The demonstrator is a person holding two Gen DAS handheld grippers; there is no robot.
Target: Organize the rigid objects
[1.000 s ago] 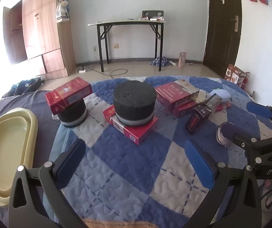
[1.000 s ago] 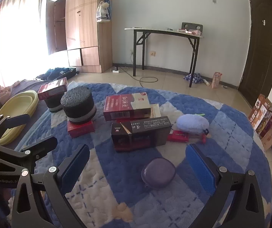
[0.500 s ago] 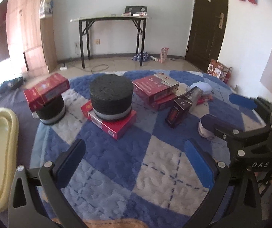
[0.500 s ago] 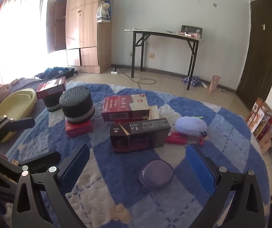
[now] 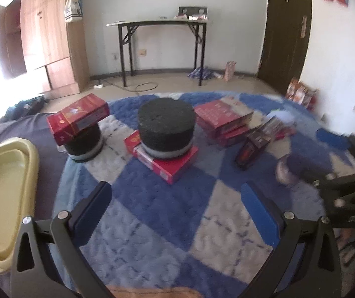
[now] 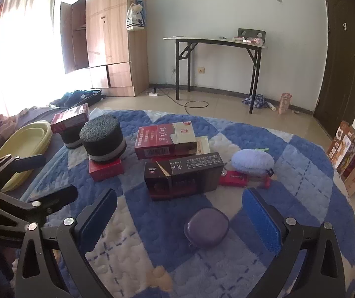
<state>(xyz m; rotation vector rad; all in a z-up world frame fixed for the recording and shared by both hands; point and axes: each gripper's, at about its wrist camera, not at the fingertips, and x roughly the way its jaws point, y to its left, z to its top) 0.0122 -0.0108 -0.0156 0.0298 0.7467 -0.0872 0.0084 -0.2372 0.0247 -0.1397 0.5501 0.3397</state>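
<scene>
Your left claw [image 5: 176, 204] has swung back toward the foam cylinder [image 5: 165, 129], spread wide and empty; your right claw [image 6: 178, 213] gapes over the purple case [image 6: 206, 227], right of it.

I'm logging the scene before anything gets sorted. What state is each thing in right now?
Left gripper: open, empty.
Right gripper: open, empty.
Large foam cylinder: upright on a red box.
Small foam cylinder: upright, red carton tilted on top.
Dark box: on its side, end flap open.
Purple case: closed.
Yellow basin: empty.
Wardrobe: door open.
</scene>
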